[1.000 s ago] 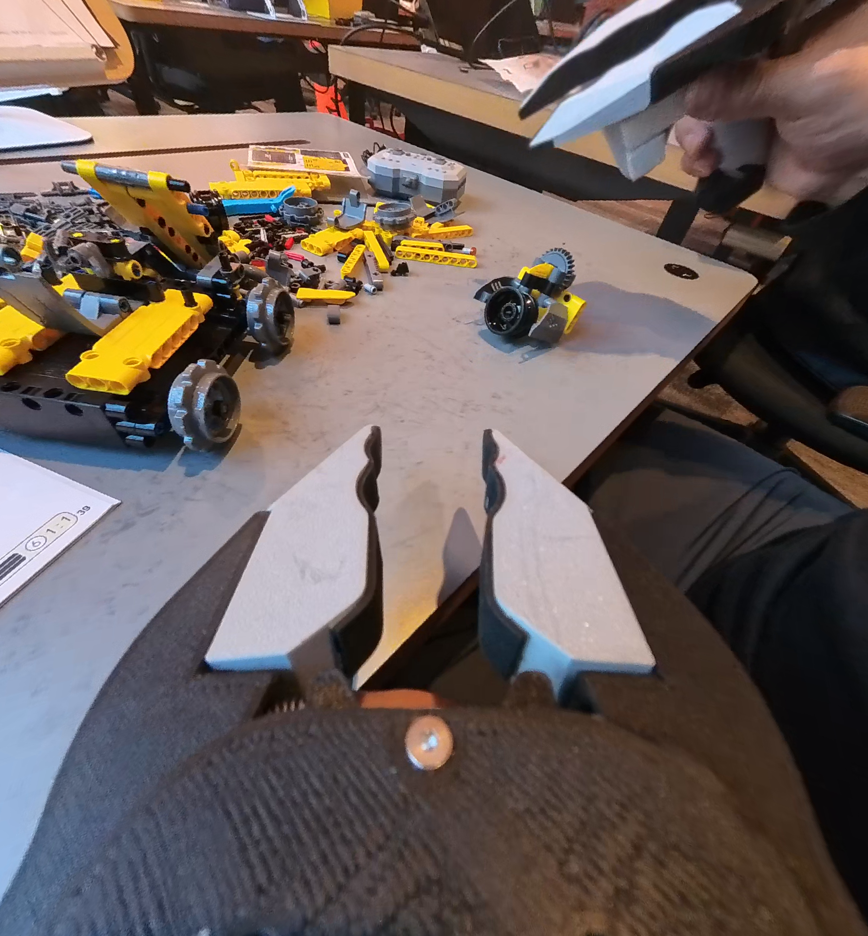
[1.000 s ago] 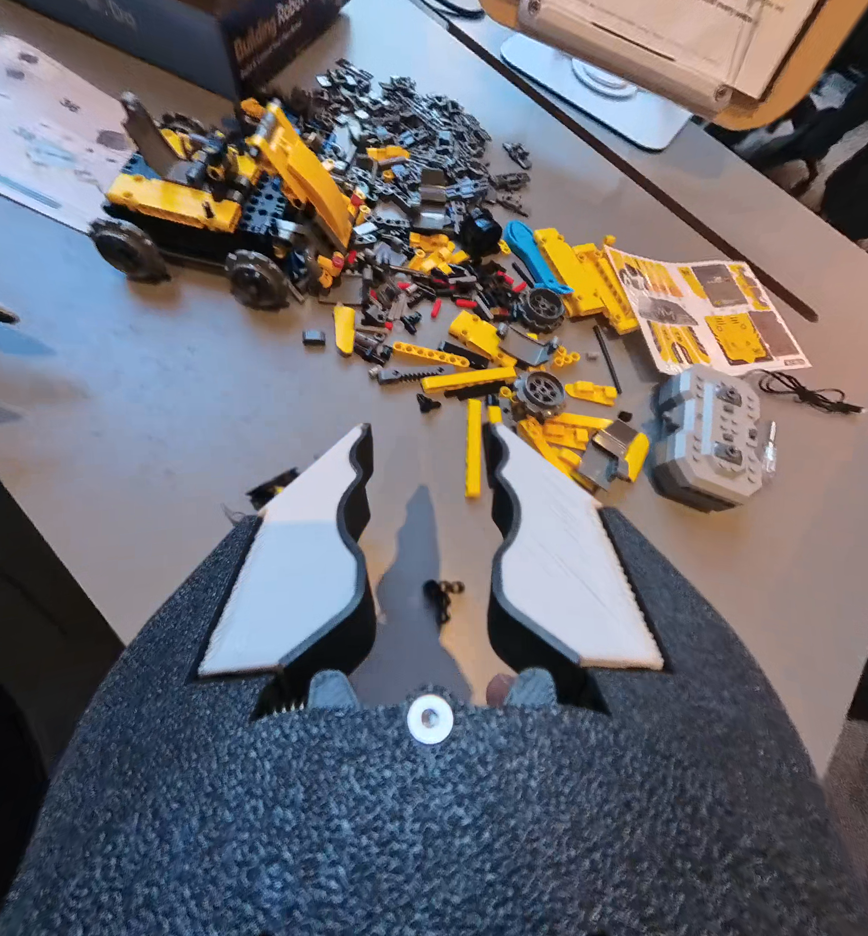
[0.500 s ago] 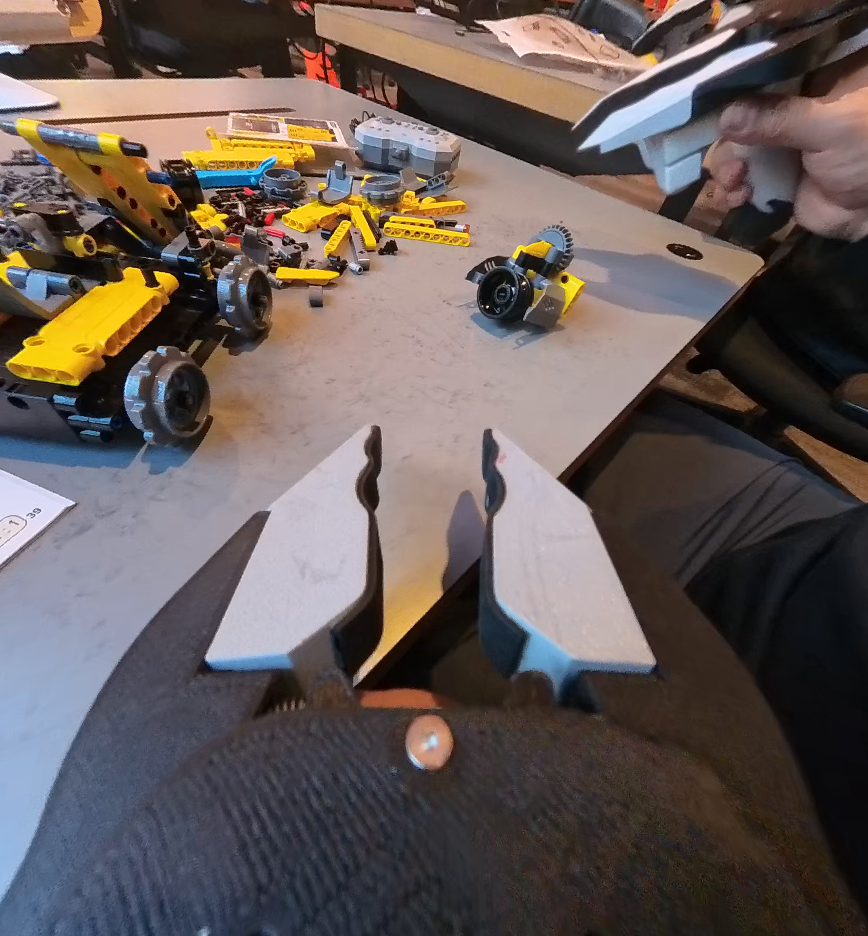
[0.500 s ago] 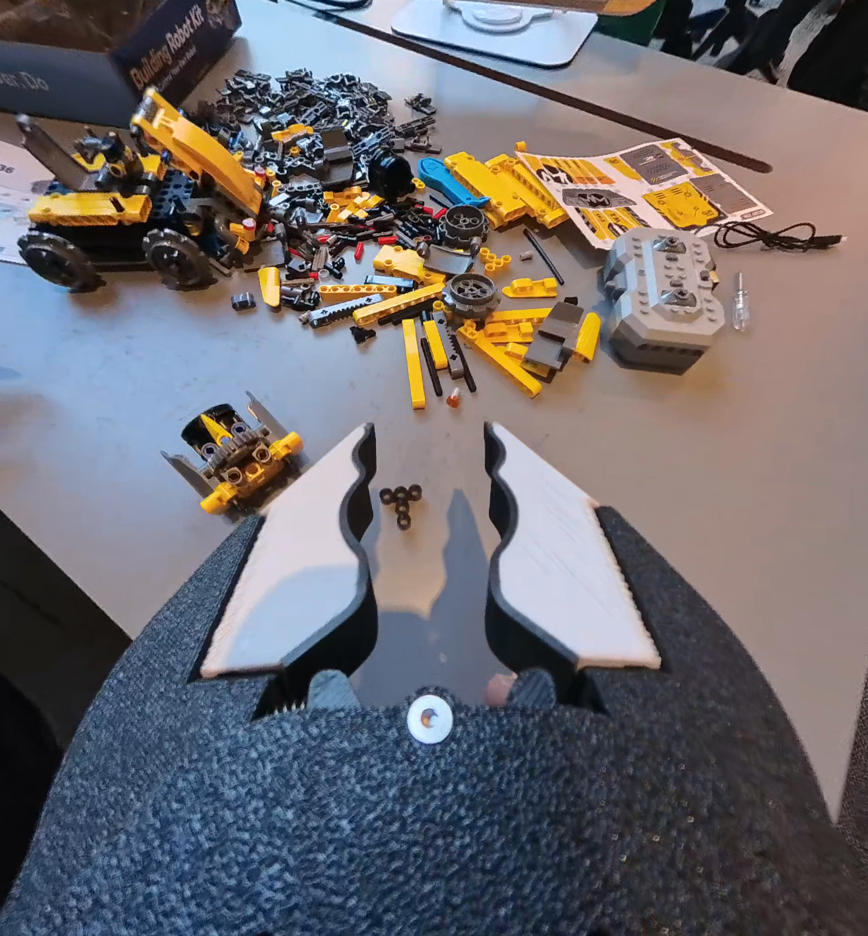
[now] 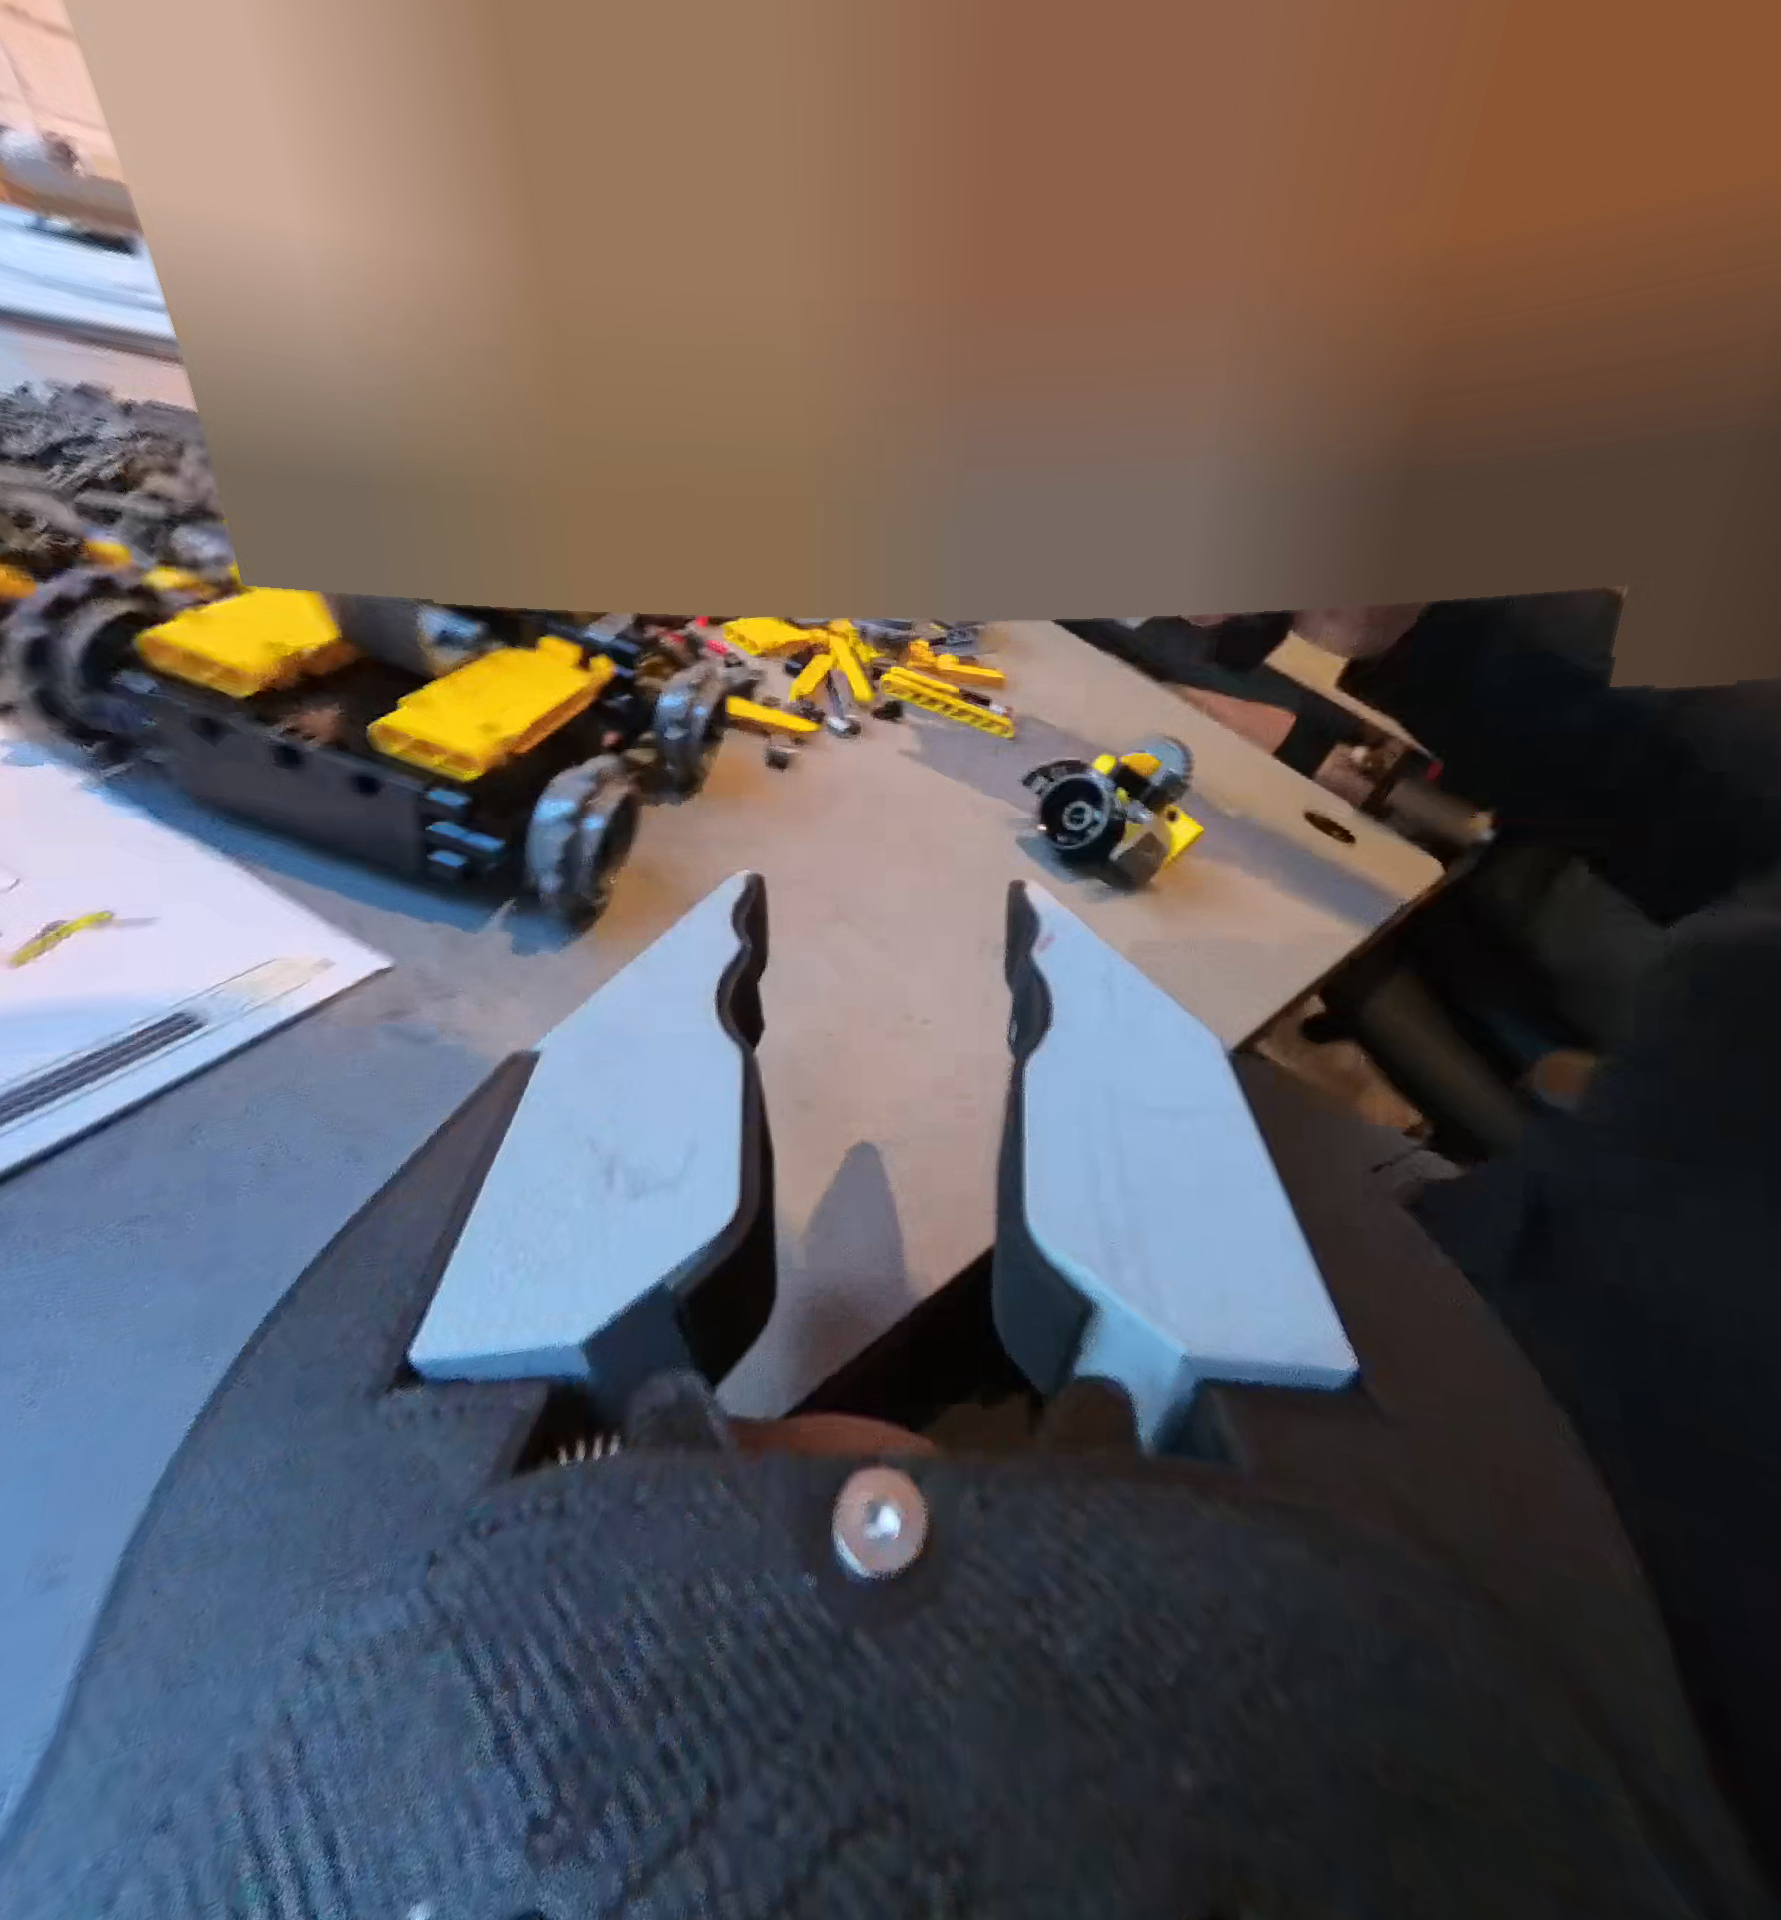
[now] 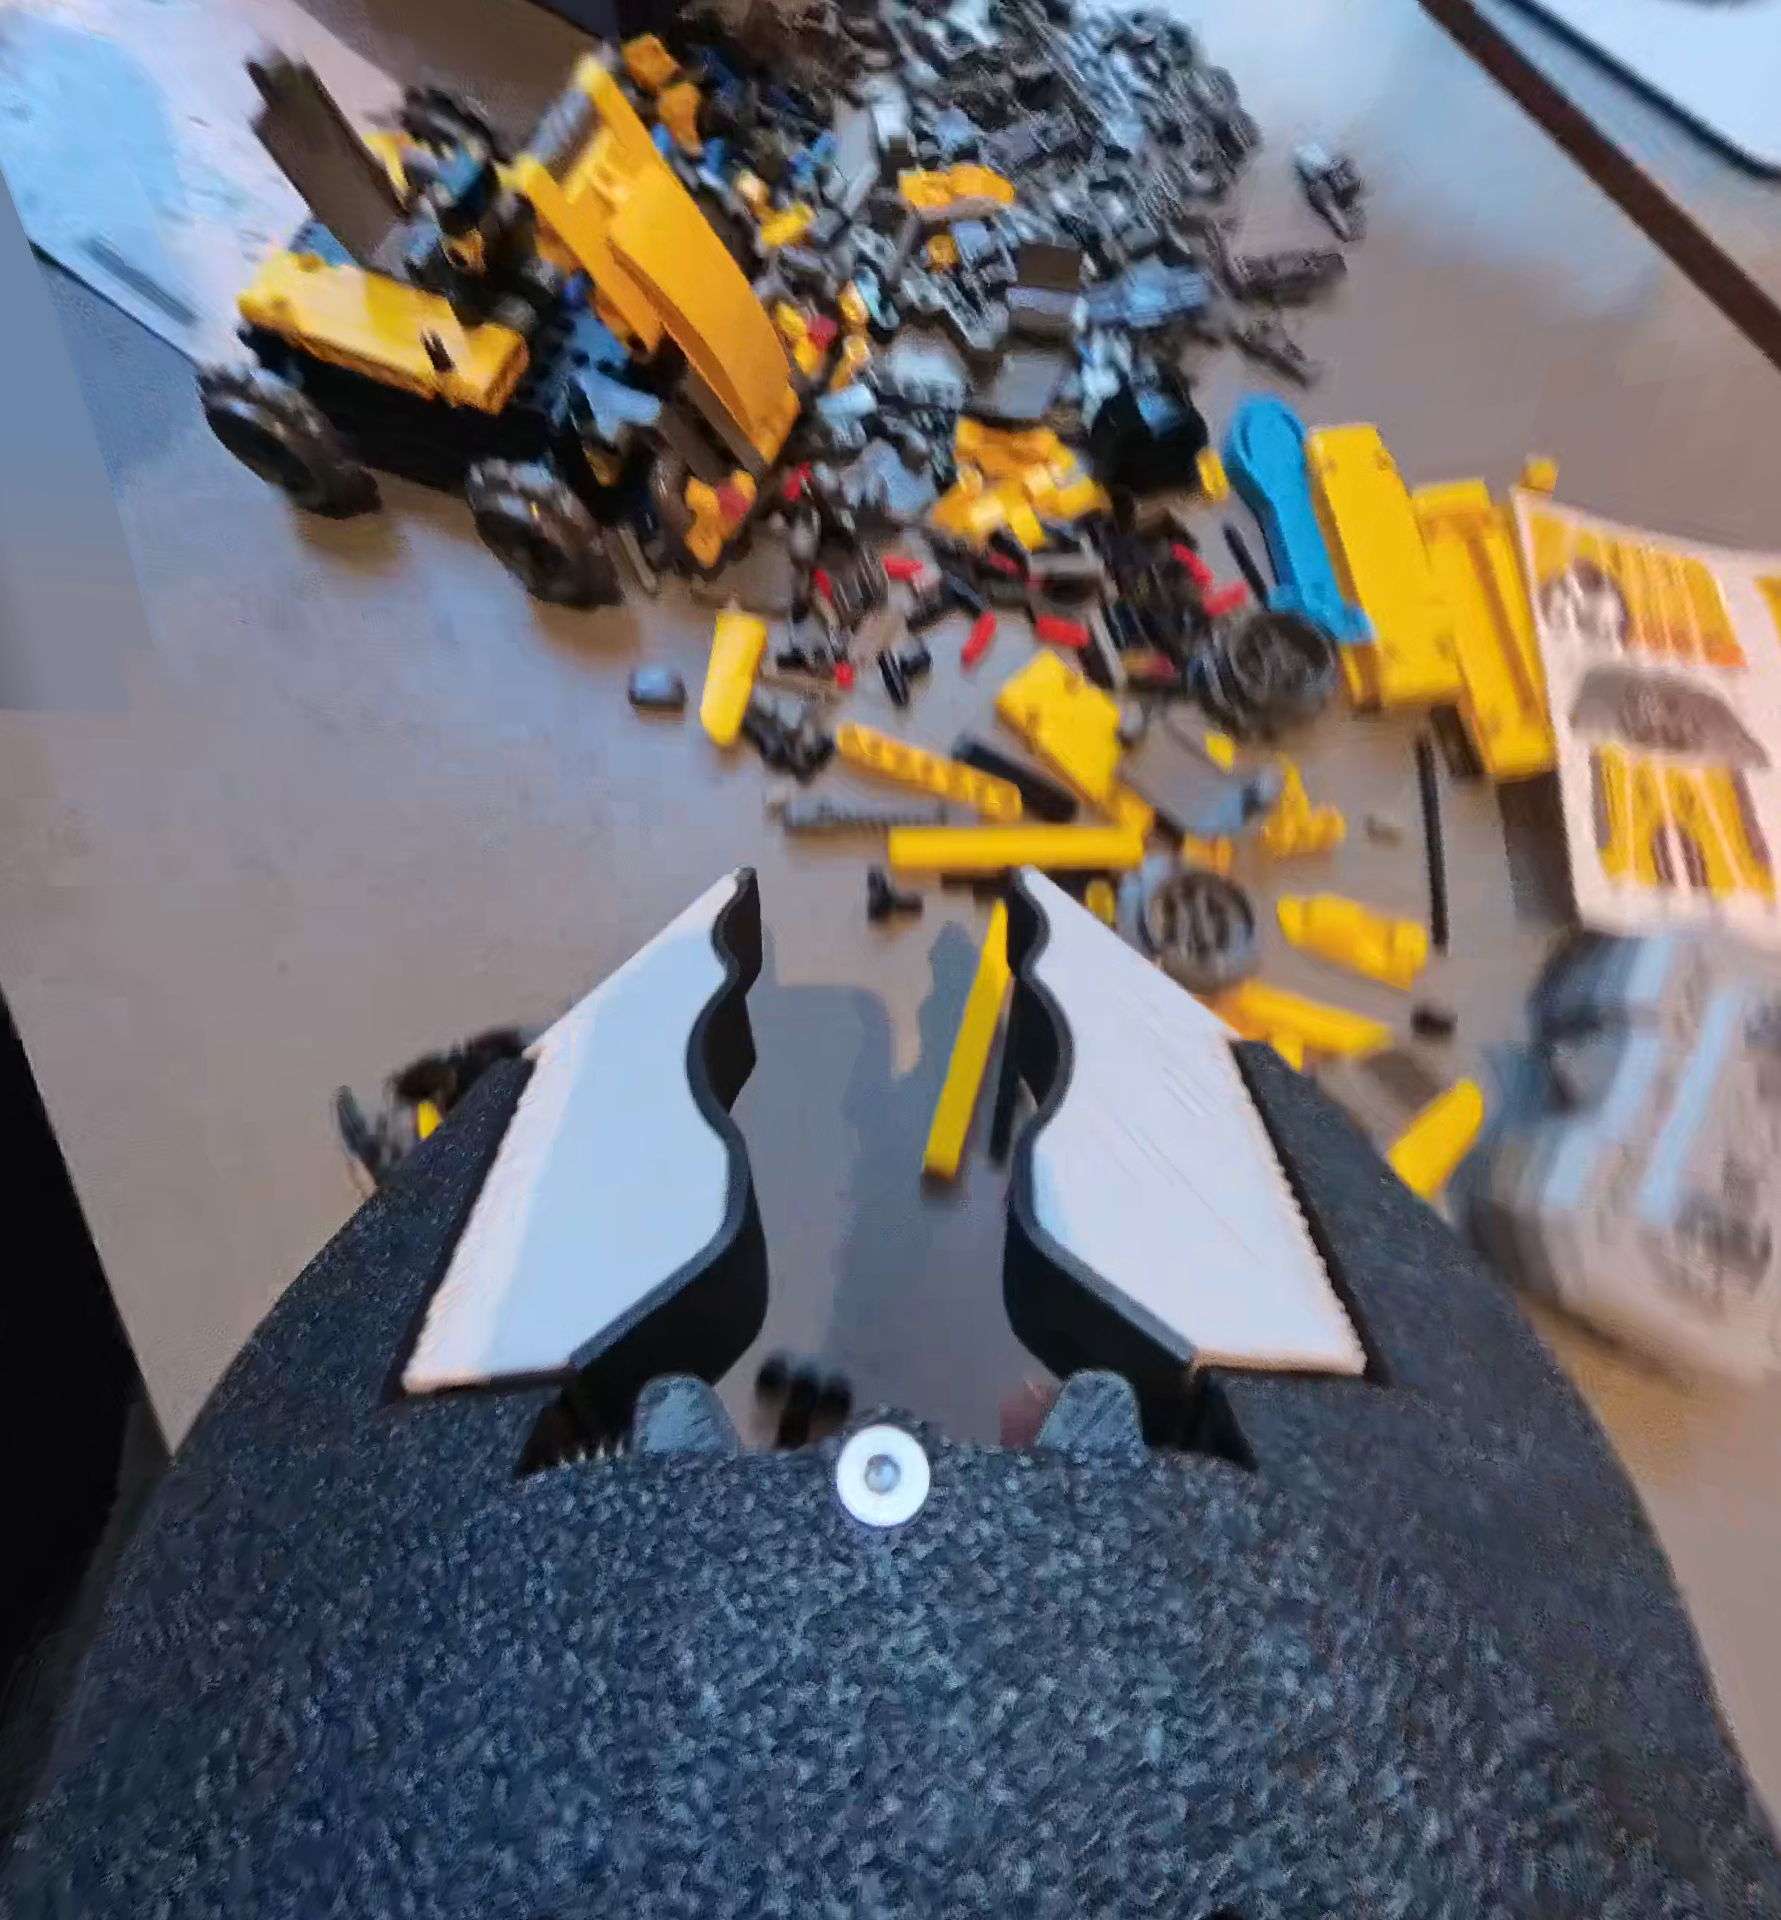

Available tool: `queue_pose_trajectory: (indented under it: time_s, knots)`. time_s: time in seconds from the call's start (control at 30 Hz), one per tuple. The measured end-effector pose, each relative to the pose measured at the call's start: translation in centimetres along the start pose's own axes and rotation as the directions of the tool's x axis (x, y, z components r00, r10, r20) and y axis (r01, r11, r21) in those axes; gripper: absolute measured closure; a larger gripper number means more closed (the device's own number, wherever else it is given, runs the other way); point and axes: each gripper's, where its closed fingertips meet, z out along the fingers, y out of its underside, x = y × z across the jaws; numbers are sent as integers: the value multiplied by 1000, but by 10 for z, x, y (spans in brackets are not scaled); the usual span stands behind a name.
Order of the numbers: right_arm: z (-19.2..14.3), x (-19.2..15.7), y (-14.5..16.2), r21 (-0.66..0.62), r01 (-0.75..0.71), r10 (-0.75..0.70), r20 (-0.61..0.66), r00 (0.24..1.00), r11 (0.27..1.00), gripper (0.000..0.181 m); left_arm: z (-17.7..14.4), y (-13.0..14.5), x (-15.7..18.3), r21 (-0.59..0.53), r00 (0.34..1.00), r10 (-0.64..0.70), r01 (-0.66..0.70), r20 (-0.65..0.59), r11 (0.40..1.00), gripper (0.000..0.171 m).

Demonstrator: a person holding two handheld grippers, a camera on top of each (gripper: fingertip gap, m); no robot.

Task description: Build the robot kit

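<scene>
The left gripper is open and holds nothing, above the near edge of the grey table. A small yellow and black wheel piece sits a little to its right, and the yellow toy truck to its left. The right gripper is open and empty too, with a long yellow stick lying between its fingers, near the pile of loose bricks.

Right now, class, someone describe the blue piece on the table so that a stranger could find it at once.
Start at the grey table in the right wrist view, and find the big heap of loose building pieces beyond the open right claw. At the heap's right edge, left of the long yellow beams, lies the blue piece: long, with a rounded end, the only blue part of that size.
</scene>
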Motion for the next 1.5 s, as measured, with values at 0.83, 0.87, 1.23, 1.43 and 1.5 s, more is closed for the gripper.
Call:
queue_pose_trajectory:
  time_s: [0.83,0.87,1.23,1.43,1.5]
  knots:
    - [-63,-35,33,-289,-253,112,-426,898,923,143,-68,-7,-37,-111,951,234,-260,-203,959,123]
    - [-71,-29,40,-287,-284,132,-451,883,915,142,-66,-5,-36,-124,950,229,-258,-213,958,123]
    - [-69,-66,75,-133,-341,305,-233,924,931,137,-55,4,-36,-152,947,235,-271,-219,950,124]
    - [-50,-98,78,-92,-212,211,-22,977,973,124,-53,10,-33,-166,934,279,-318,-224,933,124]
    - [-43,-96,79,-106,-207,206,-27,978,972,124,-54,9,-33,-166,934,280,-319,-222,933,124]
